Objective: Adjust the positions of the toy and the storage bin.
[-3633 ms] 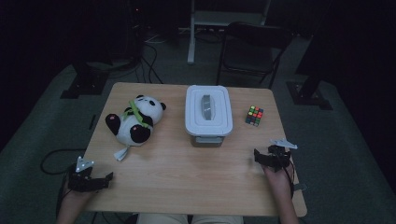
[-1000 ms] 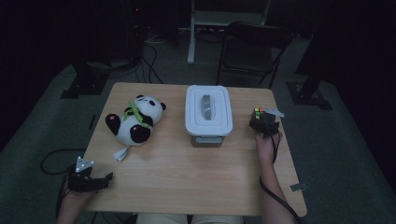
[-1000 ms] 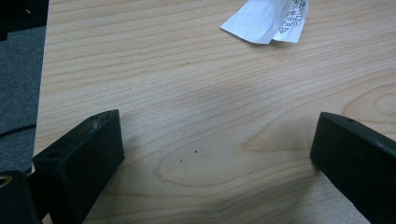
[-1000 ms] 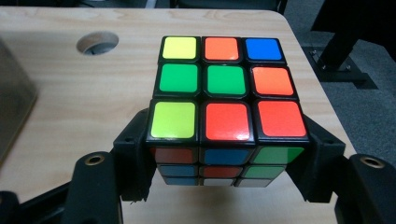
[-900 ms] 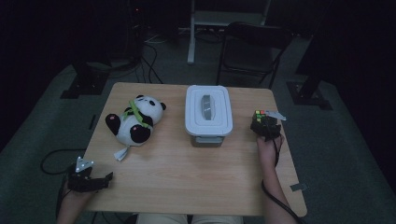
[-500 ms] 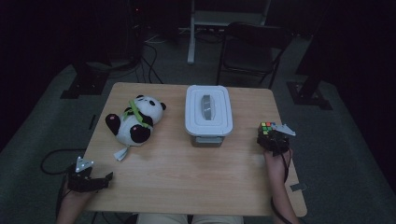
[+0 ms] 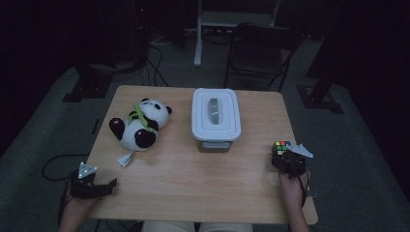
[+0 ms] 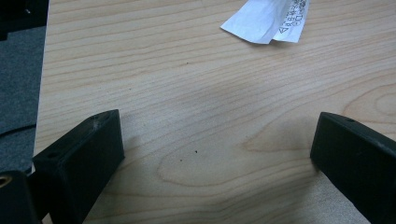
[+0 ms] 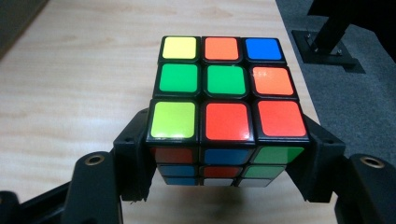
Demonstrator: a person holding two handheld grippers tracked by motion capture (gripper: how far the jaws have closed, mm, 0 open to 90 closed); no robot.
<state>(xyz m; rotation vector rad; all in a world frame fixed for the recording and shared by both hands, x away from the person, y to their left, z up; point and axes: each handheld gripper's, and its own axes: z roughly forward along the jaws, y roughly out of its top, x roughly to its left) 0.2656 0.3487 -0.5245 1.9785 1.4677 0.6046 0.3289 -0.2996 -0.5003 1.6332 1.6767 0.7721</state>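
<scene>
Right gripper: the two black jaws are clamped on a puzzle cube, one jaw against each opposite side face. The cube sits between the jaws with its top face toward the camera. That face shows yellow, orange and blue stickers in the far row, green, green and orange in the middle row, and lime, red and red in the near row. The front face shows further red, blue, green and white stickers below. No lettering can be read on the cube.

In the high view the right gripper holds the cube near the right edge of the table, well apart from the white lidded box.

Left gripper: the jaws stand wide apart with nothing between them, only bare wood. In the high view it lies at the near left corner of the table.

Labels: a white fabric tag lies on the wood ahead of the left gripper. It carries small dark print, too small to read. In the high view the tag trails from the plush panda.
</scene>
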